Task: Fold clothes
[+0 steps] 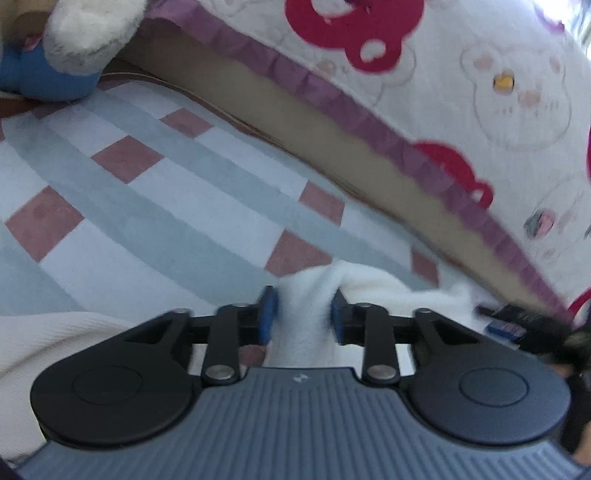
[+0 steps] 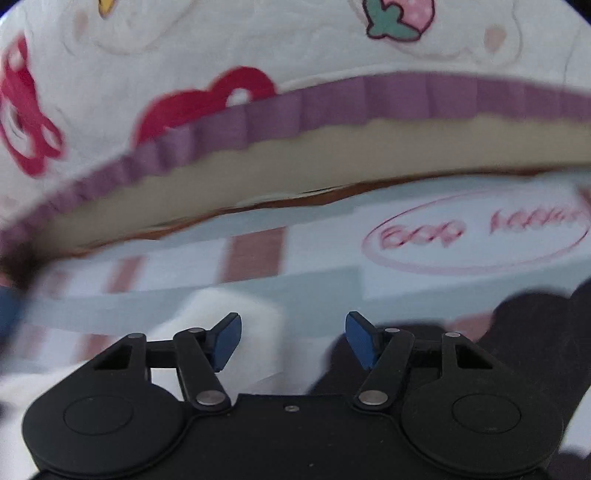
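Checked bedsheet (image 1: 155, 206) in pale blue, white and dusty red squares lies under both grippers, with a white garment on it.

Left wrist view: the left gripper (image 1: 303, 314) has its blue pads clamped on a bunched fold of the white garment (image 1: 306, 295), which spreads from the pads toward the quilt; beyond the garment a cartoon-print quilt (image 1: 480, 92) with a purple ruffled edge lies over the sheet, and a fluffy white plush toy (image 1: 92, 29) sits at the sheet's far corner. Right wrist view, blurred: the right gripper (image 2: 293, 338) has its blue pads spread apart with nothing between them, the white garment (image 2: 229, 306) lying just beside its left pad on the bedsheet (image 2: 332, 288); the same quilt (image 2: 184, 55) rises beyond it.
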{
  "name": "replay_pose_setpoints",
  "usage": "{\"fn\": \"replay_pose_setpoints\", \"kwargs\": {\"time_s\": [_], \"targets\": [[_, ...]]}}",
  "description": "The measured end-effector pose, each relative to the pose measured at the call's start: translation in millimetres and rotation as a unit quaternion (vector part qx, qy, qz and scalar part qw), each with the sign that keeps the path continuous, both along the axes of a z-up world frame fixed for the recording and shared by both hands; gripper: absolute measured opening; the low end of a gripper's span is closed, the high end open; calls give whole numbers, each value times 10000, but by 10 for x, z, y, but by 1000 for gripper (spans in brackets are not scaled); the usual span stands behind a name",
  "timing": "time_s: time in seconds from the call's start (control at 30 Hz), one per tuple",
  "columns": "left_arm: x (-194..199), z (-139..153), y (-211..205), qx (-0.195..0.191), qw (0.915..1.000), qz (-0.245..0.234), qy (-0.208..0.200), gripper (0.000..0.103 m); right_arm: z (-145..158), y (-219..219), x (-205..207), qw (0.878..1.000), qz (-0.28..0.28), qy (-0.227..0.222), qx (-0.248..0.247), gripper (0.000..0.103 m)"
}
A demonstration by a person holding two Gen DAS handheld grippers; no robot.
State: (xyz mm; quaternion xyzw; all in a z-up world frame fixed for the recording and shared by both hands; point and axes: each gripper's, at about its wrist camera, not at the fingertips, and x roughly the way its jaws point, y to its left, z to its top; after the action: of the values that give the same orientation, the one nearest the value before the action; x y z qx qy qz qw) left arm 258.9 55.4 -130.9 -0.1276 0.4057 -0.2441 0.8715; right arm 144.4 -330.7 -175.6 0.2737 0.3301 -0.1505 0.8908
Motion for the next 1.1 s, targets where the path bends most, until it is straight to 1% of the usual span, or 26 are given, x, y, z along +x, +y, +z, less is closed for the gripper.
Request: {"fn": "replay_pose_setpoints", "kwargs": {"time_s": [0.03,0.1,0.13,0.2,0.27,0.3,0.33,0.37,0.4,0.43,0.47,0.5,0.53,0.57,0.6,0.63,0.7,0.73,0.77,0.8,0.83,0.87,0.9,0.97,1.03,1.1], "targets": [[6,6,-18,165,9999,19,-48,42,74,93,-63,9995,275,-146,22,69],[30,11,20,329,9990,261,-157,44,174,365,-139,9952,948,-234,-101,69],[41,10,65,497,9971,537,-223,39,215,508,-170,9912,1292,-253,-169,69],[64,5,160,783,9910,1038,-320,37,277,808,-243,9799,1940,-232,-398,69],[107,-28,308,608,9922,1085,-119,36,278,1146,-351,9646,2468,-19,-926,69],[110,-39,380,247,9952,937,94,36,264,1292,-424,9573,2646,89,-1164,69],[107,-44,443,-96,9964,788,281,36,234,1412,-518,9519,2734,198,-1373,69],[74,-20,468,-337,9968,639,341,39,215,1514,-623,9471,2779,269,-1585,69],[27,31,461,-459,9974,494,269,40,216,1602,-749,9410,2791,275,-1892,69],[-21,88,449,-568,9976,351,175,41,224,1700,-883,9312,2815,258,-2300,69],[-68,165,423,-632,9978,212,-4,44,233,1790,-1004,9185,2875,246,-2705,69],[-113,234,396,-684,9975,74,-160,47,242,1874,-1112,9024,2978,239,-3104,69],[-148,270,360,-697,9973,-57,-236,55,261,1937,-1211,8899,3056,228,-3379,69],[-178,297,323,-687,9971,-193,-273,59,298,1964,-1288,8861,3106,223,-3433,69],[-194,279,280,-565,9978,-325,-154,59,343,1958,-1345,8890,3155,240,-3310,69],[-219,222,231,-313,9988,-382,12,59,389,1906,-1392,8989,3205,275,-2974,69],[-264,102,135,217,9980,-476,348,59,436,1698,-1455,9279,3186,373,-1901,69],[-269,18,99,555,9962,-445,512,61,437,1574,-1485,9396,3131,435,-1315,71],[-275,-53,76,780,9943,-424,592,68,416,1442,-1516,9477,3054,514,-765,74],[-277,-117,61,953,9925,-393,663,72,374,1321,-1553,9522,2973,630,-299,75],[-266,-154,73,943,9925,-329,706,79,316,1207,-1597,9544,2879,781,151,77],[-253,-182,86,923,9925,-262,751,81,264,1107,-1650,9553,2764,896,545,78],[-239,-180,100,867,9928,-185,802,81,236,1027,-1718,9559,2659,929,831,78],[-222,-164,126,817,9934,-58,805,81,227,880,-1852,9544,2545,899,1277,78],[-230,-158,136,759,9941,-77,775,79,254,744,-1918,9539,2453,770,1545,79],[-243,-195,165,512,9940,-194,945,78,241,581,-1956,9566,2193,516,1848,79]]}}
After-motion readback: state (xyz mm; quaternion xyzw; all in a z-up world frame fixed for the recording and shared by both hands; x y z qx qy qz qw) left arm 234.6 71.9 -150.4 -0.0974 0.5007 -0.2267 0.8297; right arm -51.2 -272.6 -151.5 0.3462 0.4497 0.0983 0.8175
